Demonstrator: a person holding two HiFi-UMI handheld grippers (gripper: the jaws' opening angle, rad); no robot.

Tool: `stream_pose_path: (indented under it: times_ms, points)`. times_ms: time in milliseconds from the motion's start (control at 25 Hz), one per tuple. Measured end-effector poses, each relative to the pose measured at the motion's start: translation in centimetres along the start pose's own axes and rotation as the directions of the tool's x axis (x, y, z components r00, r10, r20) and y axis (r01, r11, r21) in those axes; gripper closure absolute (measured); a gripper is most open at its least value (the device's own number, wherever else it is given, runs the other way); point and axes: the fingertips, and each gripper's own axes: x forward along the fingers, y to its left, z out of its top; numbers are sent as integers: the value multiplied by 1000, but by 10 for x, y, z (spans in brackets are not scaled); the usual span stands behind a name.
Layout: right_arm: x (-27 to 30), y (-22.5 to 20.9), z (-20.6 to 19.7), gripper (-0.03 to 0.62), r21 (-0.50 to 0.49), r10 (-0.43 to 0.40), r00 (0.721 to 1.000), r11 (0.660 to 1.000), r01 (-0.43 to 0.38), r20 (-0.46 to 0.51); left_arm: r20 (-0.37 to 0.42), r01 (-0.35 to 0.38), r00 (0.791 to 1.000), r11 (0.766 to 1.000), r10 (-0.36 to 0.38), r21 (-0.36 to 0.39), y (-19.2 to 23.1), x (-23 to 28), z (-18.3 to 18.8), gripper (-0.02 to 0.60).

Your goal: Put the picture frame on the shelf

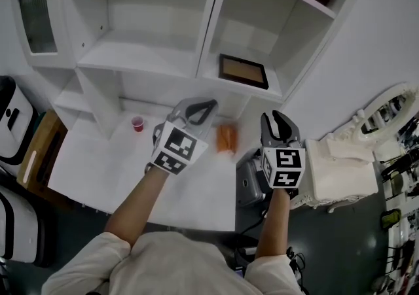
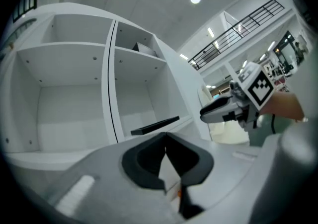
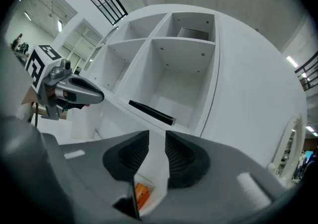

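- The left gripper (image 2: 165, 138) has its jaws closed together, and nothing is between them.
- The right gripper (image 3: 157, 141) has its jaws a little apart, and they hold nothing.
- Both grippers are above the white table (image 1: 98, 163), in front of the white shelf unit (image 1: 150, 58).
- The picture frame (image 1: 243, 71) lies flat on a board in the right compartment of the shelf unit, near the front edge and apart from both grippers.
- On the table, an orange object (image 1: 226, 138) lies between the two grippers, and a small red cup (image 1: 137, 123) stands to the left of the left gripper.
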Motion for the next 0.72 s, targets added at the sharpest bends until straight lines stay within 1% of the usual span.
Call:
stream_pose_path:
  times_ms: [200, 320, 440, 520, 640, 680, 720]
  points:
    - [-32, 30, -16, 494, 24, 4, 999, 1000, -3, -36, 13, 14, 1000, 998, -13, -58, -10, -32, -14, 578]
    - [-47, 45, -22, 496, 39, -2, 998, 999, 4, -57, -8, 22, 1000, 996, -22, -86, -12, -52, -31, 578]
    - [-65, 58, -26, 505, 51, -15, 997, 999, 19, -75, -47, 8, 999, 995, -13, -101, -11, -71, -47, 578]
    - [-78, 65, -25, 533, 69, -33, 997, 997, 38, -73, -53, 2, 999, 994, -8, -108, -11, -84, -52, 578]
    - [-95, 75, -27, 542, 86, -58, 995, 994, 64, -76, -41, 8, 999, 993, -13, -116, -15, -102, -56, 578]
    - [-100, 79, -29, 553, 89, -64, 995, 993, 71, -78, -40, 13, 999, 993, -18, -117, -18, -109, -58, 578]
    - [-106, 84, -31, 579, 95, -71, 994, 992, 79, -80, -40, 19, 999, 993, -23, -117, -21, -116, -61, 578]
